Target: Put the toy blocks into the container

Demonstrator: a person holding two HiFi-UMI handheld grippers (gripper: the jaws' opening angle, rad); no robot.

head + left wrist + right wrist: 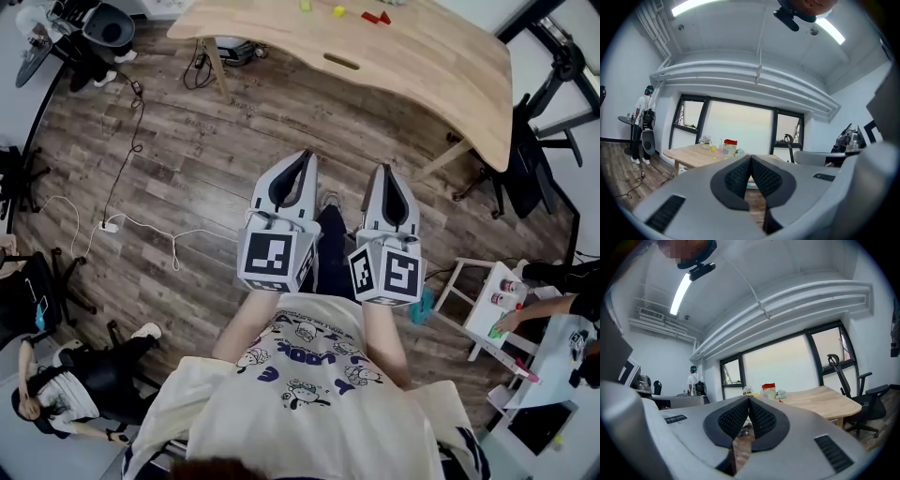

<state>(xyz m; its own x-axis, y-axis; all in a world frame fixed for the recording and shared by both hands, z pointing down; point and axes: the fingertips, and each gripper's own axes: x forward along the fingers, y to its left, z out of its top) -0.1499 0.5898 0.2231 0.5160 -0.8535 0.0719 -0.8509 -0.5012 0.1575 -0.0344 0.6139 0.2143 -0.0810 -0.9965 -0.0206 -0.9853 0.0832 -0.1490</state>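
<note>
No readable words or numbers anywhere. On shirt (309, 366), purple lettering among cartoon figures, upside down, too blurred to make out. On left cube (275, 258) and right cube (390, 274), black-and-white square marker patterns only, without letters or digits.

Red toy blocks (371, 17), yellow toy block (338, 11), lying on wooden table (422, 56)
</note>
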